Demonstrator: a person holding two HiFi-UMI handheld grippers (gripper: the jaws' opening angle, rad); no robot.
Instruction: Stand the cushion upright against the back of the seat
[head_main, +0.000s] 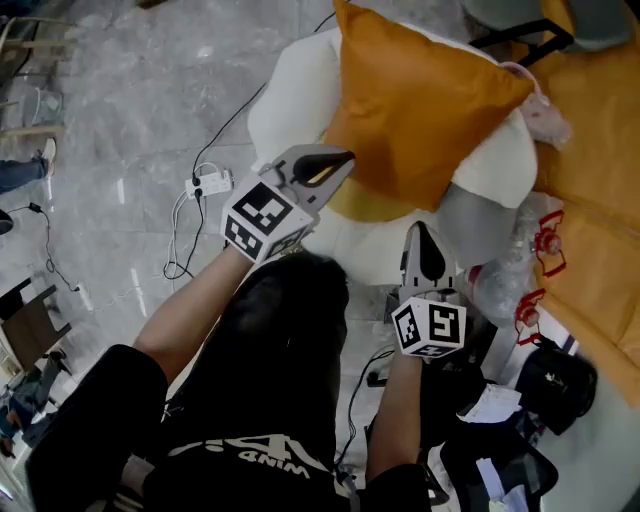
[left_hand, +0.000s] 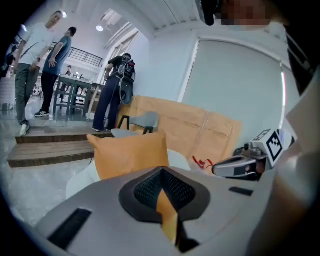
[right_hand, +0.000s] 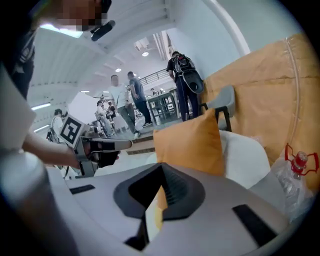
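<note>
Orange cushion (head_main: 420, 100) is standing up on the white seat (head_main: 290, 100) against its back, which it mostly hides. Left gripper (head_main: 335, 162) and right gripper (head_main: 420, 235) are both closed up with nothing in them. Only a blurry orange sliver shows through each gap.

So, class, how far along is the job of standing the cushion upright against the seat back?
Done, it seems: the orange cushion stands upright on the white seat, against its back. In hand: nothing; the left gripper and right gripper both have shut jaws, empty and apart from the cushion. Left: probably nothing but checking that it holds.
</note>
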